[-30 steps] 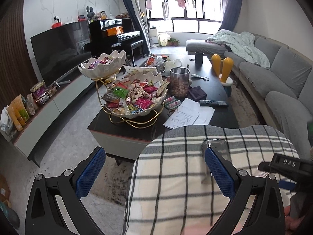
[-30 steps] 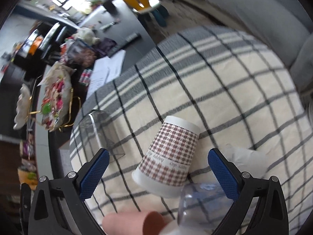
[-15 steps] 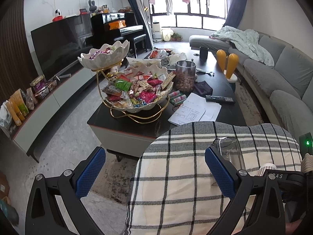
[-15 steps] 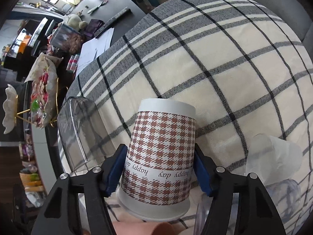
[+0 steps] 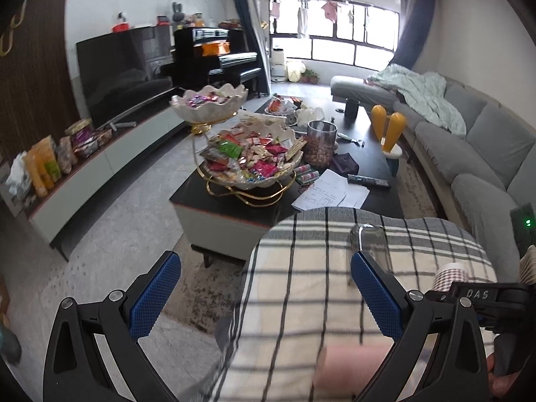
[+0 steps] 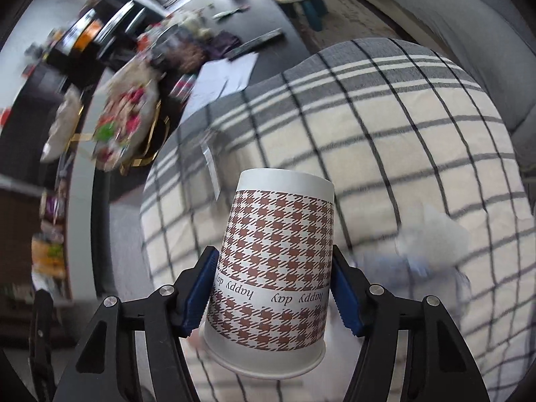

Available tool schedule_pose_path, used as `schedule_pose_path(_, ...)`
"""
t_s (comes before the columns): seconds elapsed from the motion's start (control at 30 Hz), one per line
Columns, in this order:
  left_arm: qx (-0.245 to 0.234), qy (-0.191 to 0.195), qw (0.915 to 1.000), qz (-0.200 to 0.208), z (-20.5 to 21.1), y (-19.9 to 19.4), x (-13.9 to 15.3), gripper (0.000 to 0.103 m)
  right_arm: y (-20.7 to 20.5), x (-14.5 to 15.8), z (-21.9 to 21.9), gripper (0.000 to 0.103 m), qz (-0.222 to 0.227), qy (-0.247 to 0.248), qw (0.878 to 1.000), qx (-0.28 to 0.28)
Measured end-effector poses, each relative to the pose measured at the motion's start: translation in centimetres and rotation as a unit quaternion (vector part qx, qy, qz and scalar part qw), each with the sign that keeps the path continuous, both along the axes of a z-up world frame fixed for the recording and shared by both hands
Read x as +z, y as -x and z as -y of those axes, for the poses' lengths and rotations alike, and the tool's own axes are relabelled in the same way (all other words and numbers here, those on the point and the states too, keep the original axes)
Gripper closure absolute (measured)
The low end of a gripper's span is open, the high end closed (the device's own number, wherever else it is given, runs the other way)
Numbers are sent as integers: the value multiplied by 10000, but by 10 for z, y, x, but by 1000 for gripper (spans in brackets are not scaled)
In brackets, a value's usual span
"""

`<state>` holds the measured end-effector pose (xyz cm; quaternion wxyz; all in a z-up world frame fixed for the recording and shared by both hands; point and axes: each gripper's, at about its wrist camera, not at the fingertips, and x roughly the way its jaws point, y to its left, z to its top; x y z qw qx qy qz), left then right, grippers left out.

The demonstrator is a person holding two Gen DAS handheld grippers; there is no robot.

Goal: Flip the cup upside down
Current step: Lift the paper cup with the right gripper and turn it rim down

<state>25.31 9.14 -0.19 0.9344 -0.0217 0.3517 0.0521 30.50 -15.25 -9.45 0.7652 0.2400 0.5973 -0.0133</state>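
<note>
A white paper cup [image 6: 274,268] with a brown houndstooth pattern and "happy day" lettering is held between the blue pads of my right gripper [image 6: 273,288], which is shut on it. The cup is lifted above the checked cloth [image 6: 385,127], its base pointing away from the camera and its rim toward it. In the left wrist view the cup [image 5: 450,274] shows at the right behind the right gripper's body. My left gripper [image 5: 264,288] is open and empty over the cloth's left edge.
A clear plastic cup [image 5: 370,244] stands on the checked cloth [image 5: 301,284]. A pink cup [image 5: 351,361] lies near the front. A white crumpled object [image 6: 432,234] lies at the right. A dark coffee table [image 5: 365,154] with a sweets stand [image 5: 248,160] lies beyond; a grey sofa [image 5: 475,154] is at the right.
My right gripper closed on the houndstooth cup and lifted it off the cloth, swinging the view. The left gripper stayed open and drifted slightly.
</note>
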Motion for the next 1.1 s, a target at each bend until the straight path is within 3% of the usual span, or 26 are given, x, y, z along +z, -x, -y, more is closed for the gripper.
schedule_pose_path(0.3,-25,-58,9998,-172,-9,104,9,0,90,9,-26,39,-203,-9,9975,675)
schedule_pose_path(0.53,42,-167,9990,-409,-12,157,-19,0,140,-29,-51,39,-572,226,9891,1341)
schedule_pose_path(0.73,62,-214,9978,-625,-13,178,-42,0,157,-63,-65,39,-819,290,9852,1475)
schedule_pose_path(1.1,2,-188,9959,-880,-19,181,-68,0,159,-90,-77,38,-1054,424,9819,1517)
